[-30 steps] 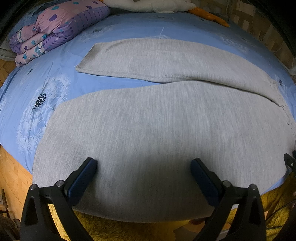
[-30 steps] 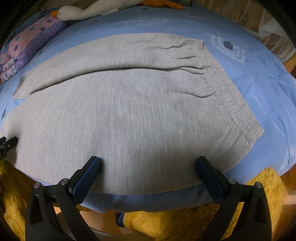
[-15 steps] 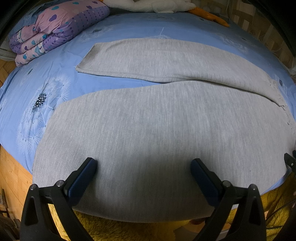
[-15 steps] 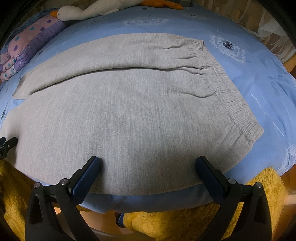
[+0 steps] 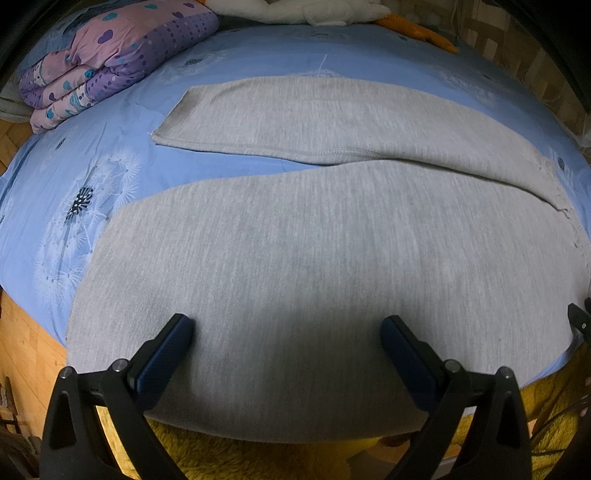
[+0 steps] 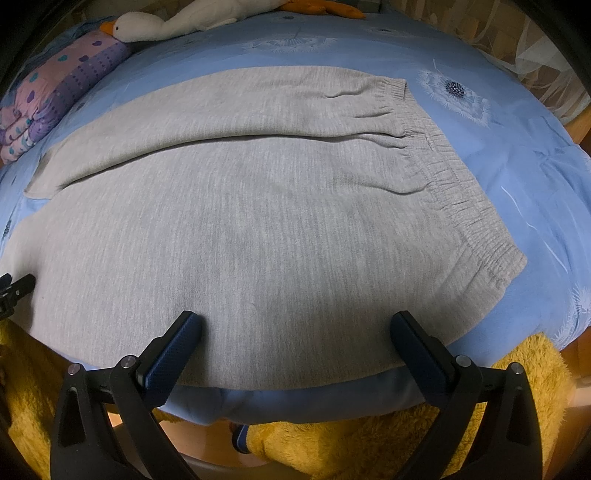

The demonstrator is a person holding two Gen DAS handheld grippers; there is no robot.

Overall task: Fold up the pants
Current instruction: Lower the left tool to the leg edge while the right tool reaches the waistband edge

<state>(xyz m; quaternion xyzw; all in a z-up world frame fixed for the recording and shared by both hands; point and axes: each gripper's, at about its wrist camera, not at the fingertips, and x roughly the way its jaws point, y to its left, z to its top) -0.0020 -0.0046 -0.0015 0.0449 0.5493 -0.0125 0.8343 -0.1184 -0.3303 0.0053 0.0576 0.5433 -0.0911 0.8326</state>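
Note:
Grey knit pants (image 5: 295, 258) lie spread flat on a blue bed, legs apart in a V; they also show in the right wrist view (image 6: 258, 221). The far leg's hem (image 5: 173, 118) points left. The elastic waistband (image 6: 461, 199) lies at the right. My left gripper (image 5: 288, 332) is open and empty over the near leg close to the bed's front edge. My right gripper (image 6: 295, 328) is open and empty over the hip part near the front edge. Each gripper's tip shows at the edge of the other's view.
The blue dandelion-print sheet (image 5: 74, 192) covers the bed. A folded purple and pink quilt (image 5: 110, 59) lies at the far left. A white goose plush (image 6: 173, 22) lies along the far edge. A yellow fuzzy blanket (image 6: 369, 443) hangs below the front edge. Wooden floor (image 5: 26, 350) is at the left.

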